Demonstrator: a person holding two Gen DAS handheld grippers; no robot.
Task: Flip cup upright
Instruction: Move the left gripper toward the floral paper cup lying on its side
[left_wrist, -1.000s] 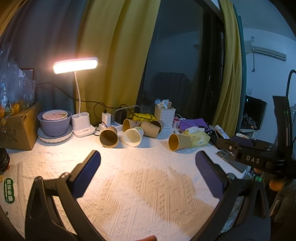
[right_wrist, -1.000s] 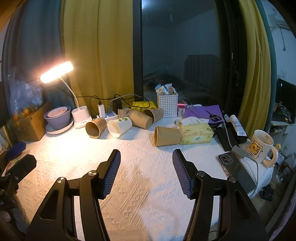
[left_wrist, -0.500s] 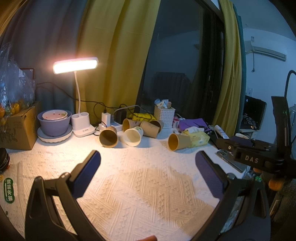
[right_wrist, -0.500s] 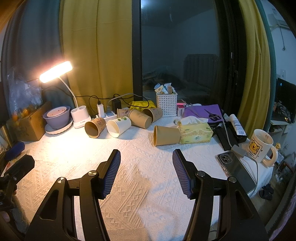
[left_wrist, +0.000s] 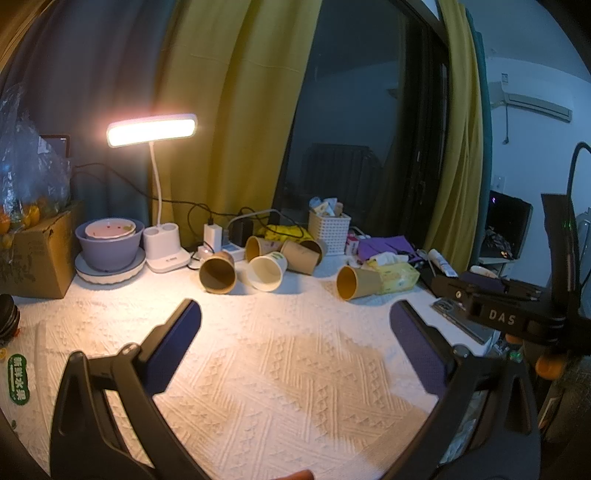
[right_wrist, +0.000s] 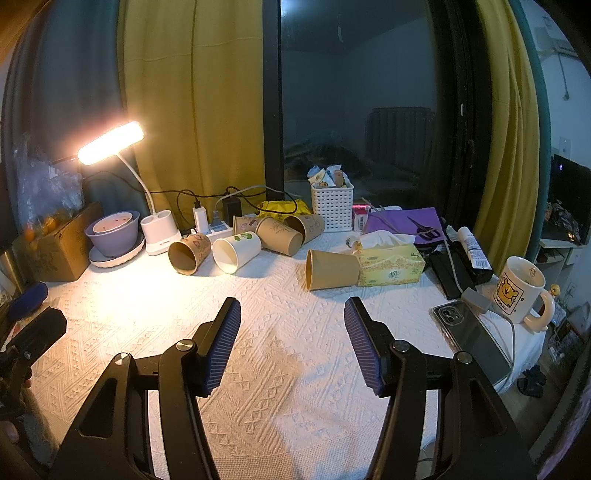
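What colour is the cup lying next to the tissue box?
Plain tan-brown cup, resting against the yellow tissue box; clearest in the right wrist view.

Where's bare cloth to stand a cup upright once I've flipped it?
Free: the broad cloth between both grippers and the cup row, and the strip between the white cup and the lone brown cup. Crowded: the back by the lamp base, chargers and basket; the right edge with tissue box, phone, mug.

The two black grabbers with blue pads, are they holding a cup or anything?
No. Both the left gripper and right gripper are open and empty; the brown paper cup lies untouched on its side.
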